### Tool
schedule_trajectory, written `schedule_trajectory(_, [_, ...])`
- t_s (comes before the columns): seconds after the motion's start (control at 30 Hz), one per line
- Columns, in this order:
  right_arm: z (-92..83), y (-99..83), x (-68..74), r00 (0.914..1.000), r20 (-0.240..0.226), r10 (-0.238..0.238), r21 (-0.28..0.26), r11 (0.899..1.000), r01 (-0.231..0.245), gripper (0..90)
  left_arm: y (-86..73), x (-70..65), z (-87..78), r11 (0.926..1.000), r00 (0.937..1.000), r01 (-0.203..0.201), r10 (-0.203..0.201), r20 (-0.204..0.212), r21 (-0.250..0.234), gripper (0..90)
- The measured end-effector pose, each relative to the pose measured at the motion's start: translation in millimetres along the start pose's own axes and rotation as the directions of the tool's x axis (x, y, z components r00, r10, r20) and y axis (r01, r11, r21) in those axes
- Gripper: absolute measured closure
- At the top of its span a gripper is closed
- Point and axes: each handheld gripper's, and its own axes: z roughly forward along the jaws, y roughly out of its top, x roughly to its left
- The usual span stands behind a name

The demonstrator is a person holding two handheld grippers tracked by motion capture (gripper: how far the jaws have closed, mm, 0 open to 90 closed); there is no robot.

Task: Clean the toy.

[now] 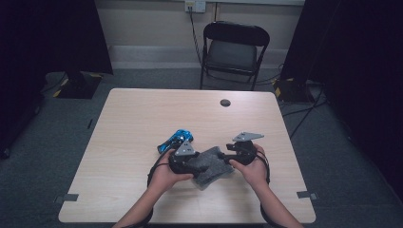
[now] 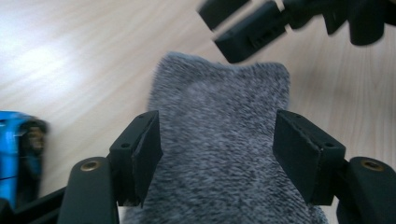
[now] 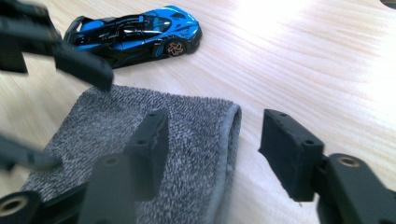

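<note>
A soft, fuzzy grey cloth lies flat on the pale wooden table, near the person's edge, between the two hands. The left gripper has its black jaws spread wide on each side of the cloth without pinching it, and the right gripper is open too, one jaw over the cloth's thick hemmed edge and one over bare wood. A shiny blue and black toy car sits just beyond the cloth, and a black folding chair stands past the table.
</note>
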Motion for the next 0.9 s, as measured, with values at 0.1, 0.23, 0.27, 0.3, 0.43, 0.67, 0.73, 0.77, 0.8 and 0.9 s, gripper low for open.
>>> schedule_trajectory(0.1, [2.5, 2.0, -1.4, 1.0000, -0.001, -0.002, 0.002, 1.000, 0.002, 36.8, -6.1, -1.1, 7.3, 0.9995, 0.9999, -0.005, 0.005, -0.012, 0.033, 33.5])
schedule_trajectory(0.23, [5.5, 4.5, -3.5, 0.9999, -0.004, 0.017, -0.008, 1.000, -0.017, 34.0, -14.4, -1.3, 14.2, 0.9959, 0.9994, -0.025, 0.027, -0.024, 0.087, 34.7])
schedule_trajectory(0.27, [6.3, 5.0, -4.0, 0.9998, -0.001, 0.018, -0.004, 1.000, -0.018, 33.3, -16.9, -2.0, 16.4, 0.9954, 0.9989, -0.034, 0.037, -0.028, 0.090, 34.6])
schedule_trajectory(0.3, [7.4, 5.6, -4.4, 0.9999, 0.006, 0.014, 0.000, 1.000, -0.014, 32.9, -18.0, -2.5, 17.3, 0.9959, 0.9991, -0.027, 0.030, -0.030, 0.086, 34.4])
schedule_trajectory(0.43, [9.3, 6.6, -5.1, 0.9999, 0.008, 0.010, 0.001, 1.000, -0.010, 33.1, -20.9, -5.0, 18.2, 0.9967, 0.9986, -0.021, 0.025, -0.048, 0.078, 35.4])
schedule_trajectory(0.67, [8.6, 6.9, -7.5, 0.9999, 0.014, 0.009, 0.005, 1.000, -0.009, 33.1, -16.0, -6.8, 17.9, 0.9932, 0.9993, -0.011, 0.015, -0.034, 0.116, 52.5])
schedule_trajectory(0.73, [7.9, 7.4, -8.9, 0.9997, 0.019, 0.013, 0.005, 1.000, -0.013, 33.0, -13.9, -6.9, 17.2, 0.9909, 0.9997, -0.007, 0.010, -0.022, 0.134, 62.6])
schedule_trajectory(0.77, [7.7, 7.8, -9.7, 0.9997, 0.022, 0.013, 0.008, 1.000, -0.013, 32.5, -13.6, -7.2, 17.5, 0.9910, 0.9998, -0.011, 0.013, -0.016, 0.134, 65.4])
schedule_trajectory(0.8, [7.8, 8.5, -10.2, 0.9996, 0.024, 0.015, 0.009, 1.000, -0.015, 32.0, -13.7, -7.6, 17.4, 0.9912, 0.9998, -0.015, 0.017, -0.014, 0.132, 67.5])
schedule_trajectory(0.9, [8.9, 10.6, -11.7, 0.9995, 0.022, 0.023, 0.006, 1.000, -0.023, 30.3, -14.8, -8.8, 16.1, 0.9928, 0.9999, -0.003, 0.005, -0.016, 0.120, 71.4])
